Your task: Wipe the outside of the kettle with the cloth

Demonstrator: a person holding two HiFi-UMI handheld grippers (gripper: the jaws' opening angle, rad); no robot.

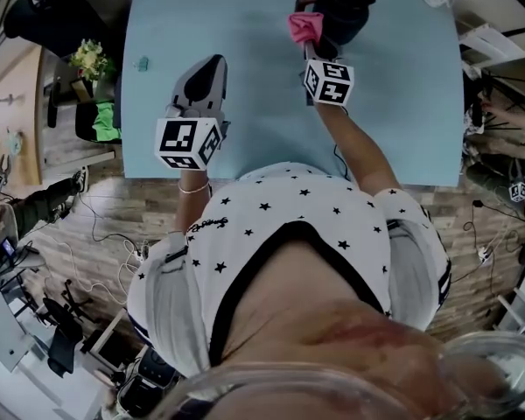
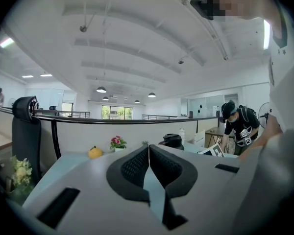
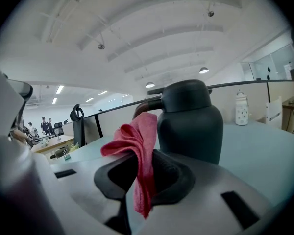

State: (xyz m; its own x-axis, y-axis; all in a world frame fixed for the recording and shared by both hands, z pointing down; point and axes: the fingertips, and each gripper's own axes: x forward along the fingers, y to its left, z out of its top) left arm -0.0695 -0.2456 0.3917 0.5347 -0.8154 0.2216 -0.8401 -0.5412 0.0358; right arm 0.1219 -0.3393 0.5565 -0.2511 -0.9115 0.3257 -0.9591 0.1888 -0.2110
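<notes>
Kettle [image 3: 192, 124] just beyond right tongs [image 3: 144, 161] | right tongs clamp pink cloth [image 3: 137, 136] | left tongs [image 2: 148, 153] pressed together, empty

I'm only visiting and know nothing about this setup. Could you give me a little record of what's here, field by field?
table: light blue
kettle: black, upright, at the table's far side
cloth: pink, beside the kettle; contact unclear
right gripper: shut on the cloth, which hangs between its jaws
left gripper: jaws together, nothing between them, over the table's near part
stage: cloth is at the kettle, seemingly ready to wipe
</notes>
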